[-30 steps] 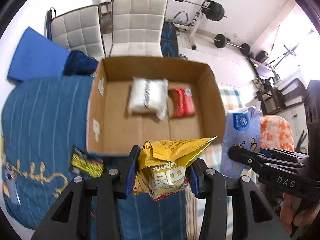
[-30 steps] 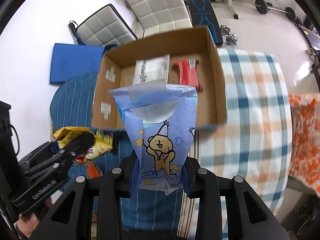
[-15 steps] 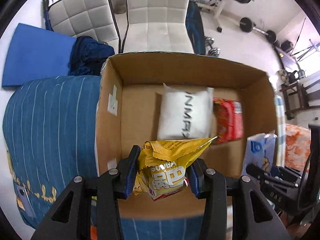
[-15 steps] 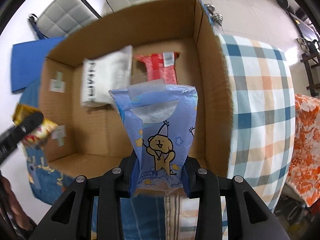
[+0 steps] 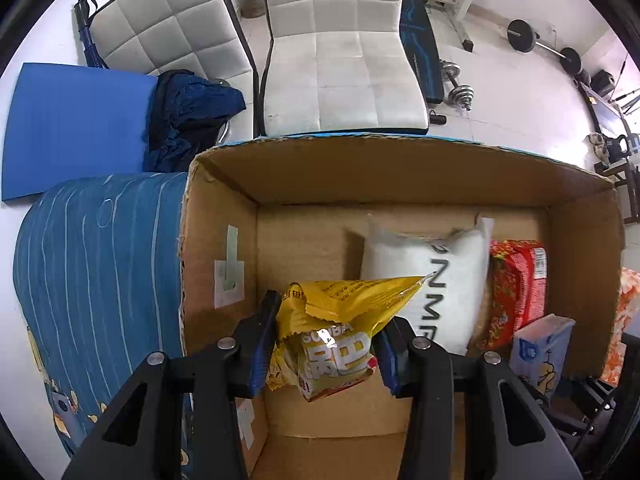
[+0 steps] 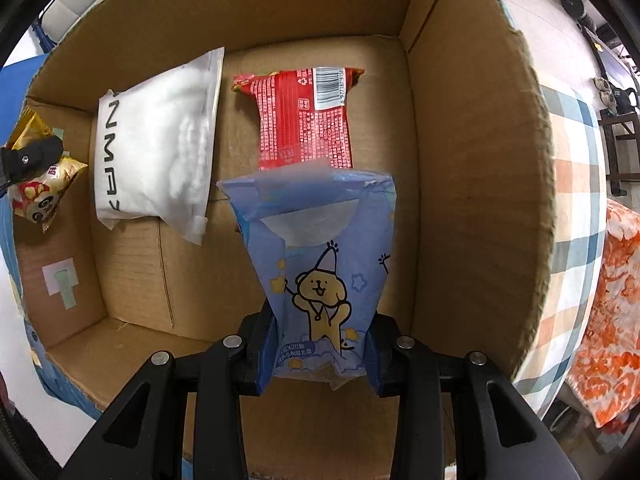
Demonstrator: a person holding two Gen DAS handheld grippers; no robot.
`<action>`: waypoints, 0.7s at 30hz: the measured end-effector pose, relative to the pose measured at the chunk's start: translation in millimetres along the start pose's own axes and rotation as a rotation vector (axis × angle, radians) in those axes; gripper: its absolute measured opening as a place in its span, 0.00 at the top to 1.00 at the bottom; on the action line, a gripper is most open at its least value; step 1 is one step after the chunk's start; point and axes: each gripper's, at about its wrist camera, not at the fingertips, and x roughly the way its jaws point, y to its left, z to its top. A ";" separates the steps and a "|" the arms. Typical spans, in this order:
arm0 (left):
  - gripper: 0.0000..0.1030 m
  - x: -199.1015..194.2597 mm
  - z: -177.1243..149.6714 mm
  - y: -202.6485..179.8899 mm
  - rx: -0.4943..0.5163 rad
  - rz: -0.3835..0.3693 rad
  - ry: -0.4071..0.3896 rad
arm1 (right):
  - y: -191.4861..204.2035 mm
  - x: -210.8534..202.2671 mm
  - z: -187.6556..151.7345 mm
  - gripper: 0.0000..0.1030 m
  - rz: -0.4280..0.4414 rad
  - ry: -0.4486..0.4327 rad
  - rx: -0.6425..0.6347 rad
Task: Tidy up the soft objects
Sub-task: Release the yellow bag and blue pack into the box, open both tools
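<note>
The left gripper (image 5: 326, 344) is pointing down into the cardboard box (image 5: 400, 172), its jaws pinching a yellow snack bag (image 5: 336, 340) whose crinkled top is fanning out toward two o'clock in the left wrist view. Beyond it, at about one o'clock, a white pouch (image 5: 424, 276) is lying flat on the box floor, and a red packet (image 5: 516, 284) is lying just beside the pouch on its three o'clock side. At four o'clock in that view a blue tissue pack (image 5: 540, 348) is hanging inside the box near the right-hand wall. The right gripper (image 6: 320, 352) is clamping that same blue tissue pack (image 6: 320, 264), the one printed with a cartoon bear, and is holding it above the box floor close to the wall (image 6: 472, 184) at three o'clock. In the right wrist view the red packet (image 6: 304, 120) is lying at twelve o'clock past the pack's top edge, the white pouch (image 6: 156, 144) is lying at ten o'clock, and the yellow snack bag (image 6: 40, 176) is showing at nine o'clock, gripped by a dark finger of the left gripper (image 6: 28, 160). The box is sitting on a blue striped cover (image 5: 100, 260) with a checked cloth (image 6: 576, 208) at its right.
</note>
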 end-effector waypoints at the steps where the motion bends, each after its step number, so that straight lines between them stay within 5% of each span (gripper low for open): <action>1: 0.59 2.8 0.9 1.1 -0.001 0.005 0.003 | 1.3 1.0 1.4 0.62 -0.005 0.000 -0.005; 5: 0.58 5.3 5.5 3.9 -0.009 0.007 0.015 | 6.9 0.4 6.5 0.58 -0.019 -0.007 -0.019; 8: 0.46 0.4 7.6 8.4 -0.039 -0.008 0.019 | 9.4 -1.8 9.0 0.52 -0.004 -0.008 -0.015; 17: 0.38 -37.9 5.9 20.7 -0.086 -0.057 -0.048 | 21.6 -13.8 5.9 0.24 0.012 -0.034 -0.013; 21: 0.25 -54.8 -7.6 23.3 -0.090 -0.060 -0.078 | 27.1 -22.5 -6.3 0.14 0.002 -0.067 -0.033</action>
